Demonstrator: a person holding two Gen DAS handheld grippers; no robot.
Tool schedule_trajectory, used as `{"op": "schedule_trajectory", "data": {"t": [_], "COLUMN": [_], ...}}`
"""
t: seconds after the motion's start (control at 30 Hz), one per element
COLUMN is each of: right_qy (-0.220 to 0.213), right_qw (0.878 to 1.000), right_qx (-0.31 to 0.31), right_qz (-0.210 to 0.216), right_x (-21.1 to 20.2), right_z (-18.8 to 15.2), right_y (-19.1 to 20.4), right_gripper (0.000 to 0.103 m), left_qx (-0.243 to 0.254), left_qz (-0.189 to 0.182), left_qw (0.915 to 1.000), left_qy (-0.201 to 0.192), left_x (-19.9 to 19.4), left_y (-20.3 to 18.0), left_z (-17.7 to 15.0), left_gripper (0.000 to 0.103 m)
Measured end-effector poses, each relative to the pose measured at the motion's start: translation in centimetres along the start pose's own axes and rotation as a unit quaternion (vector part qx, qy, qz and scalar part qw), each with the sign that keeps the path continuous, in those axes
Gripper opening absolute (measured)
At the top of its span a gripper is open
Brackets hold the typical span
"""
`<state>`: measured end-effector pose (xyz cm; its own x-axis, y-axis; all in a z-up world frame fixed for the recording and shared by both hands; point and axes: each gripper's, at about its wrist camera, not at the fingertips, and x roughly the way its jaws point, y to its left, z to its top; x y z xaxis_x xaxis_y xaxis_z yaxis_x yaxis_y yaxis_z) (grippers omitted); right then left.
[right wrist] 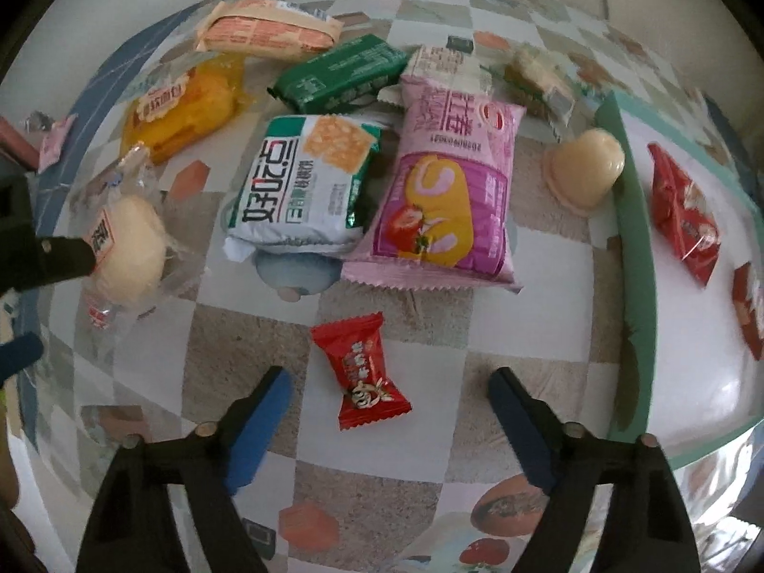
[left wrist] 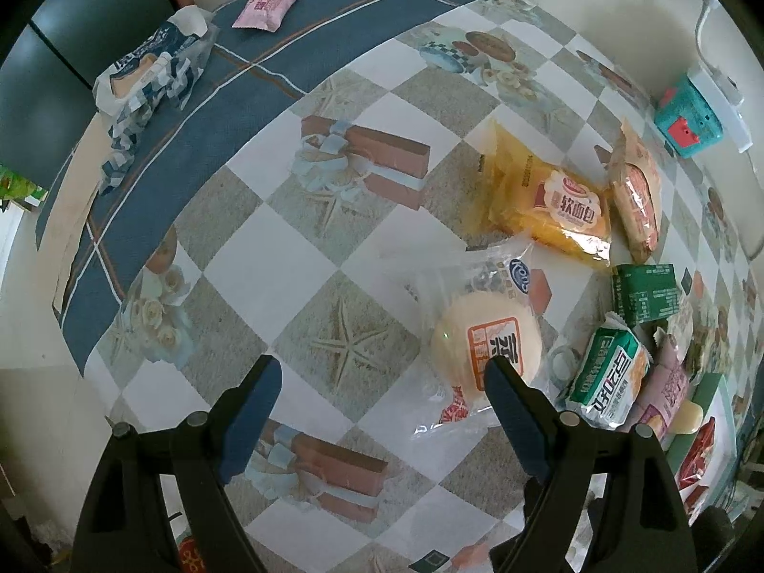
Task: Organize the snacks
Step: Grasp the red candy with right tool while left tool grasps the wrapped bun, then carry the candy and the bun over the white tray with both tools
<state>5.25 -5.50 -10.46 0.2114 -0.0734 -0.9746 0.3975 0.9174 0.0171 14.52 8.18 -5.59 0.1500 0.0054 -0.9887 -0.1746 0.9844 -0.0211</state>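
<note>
Many wrapped snacks lie on the table [right wrist: 429,334], which has a checkered cloth with printed starfish and gift boxes. At the right side of the right wrist view stands a tray [right wrist: 630,258] with a green rim and a white bottom; two red packets [right wrist: 683,219] already lie inside it.

The largest snack is the pink strawberry roll packet [right wrist: 449,191], flat in the middle of the group. Its left edge touches the white and green cracker packet [right wrist: 305,181], which lies just beside it. Behind them are a dark green packet [right wrist: 339,71], an orange bread packet [right wrist: 181,110] and a beige packet [right wrist: 267,31]. At the left lies a round pale bun [left wrist: 487,344] in clear wrapping. A small jelly cup [right wrist: 585,169] stands close to the rim of the tray.

The smallest is a red candy [right wrist: 360,370], alone on the cloth in front of the group.

The right gripper [right wrist: 389,394] is above this candy, jaws apart on both sides of it, not touching it. The left gripper [left wrist: 382,382] is also open and holds nothing; its right finger [left wrist: 511,401] is in front of the bun.
</note>
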Motion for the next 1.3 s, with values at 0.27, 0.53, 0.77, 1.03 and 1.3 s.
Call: {"op": "schedule_trajectory", "data": {"t": [0.27,0.53,0.77,1.03,1.3], "right_qy": [-0.018,-0.024,-0.029,-0.028,-0.042], "right_qw": [1.000,1.000,1.000,1.000,0.999], "right_qx": [0.001,0.005,-0.001,-0.001,0.006], "right_qz": [0.001,0.004,0.001,0.003,0.025], "right_x": [-0.8,-1.1,-1.0,-0.7,-2.4], "right_z": [0.9,1.5,2.7,3.5,3.4], "right_y": [-0.3,-2.9,-4.0,-4.3,-5.4], "right_gripper": [0.039,0.026,0.023,0.019,0.019], "left_qx": [0.011,-0.002,0.007,0.018,0.031], "left_qz": [-0.025,-0.065,-0.065,-0.053,-0.031], "left_qw": [0.9995,0.9977,0.9976,0.9980,0.9988], "left_qy": [-0.012,-0.018,-0.020,-0.029,-0.022], "left_x": [0.3,1.8,3.3,3.3,1.8], "left_y": [-1.2,-2.0,-3.2,-4.0,-4.7], "left_z": [1.0,2.6,3.5,3.8,2.6], "left_gripper": [0.087,0.087,0.087,0.066,0.061]}}
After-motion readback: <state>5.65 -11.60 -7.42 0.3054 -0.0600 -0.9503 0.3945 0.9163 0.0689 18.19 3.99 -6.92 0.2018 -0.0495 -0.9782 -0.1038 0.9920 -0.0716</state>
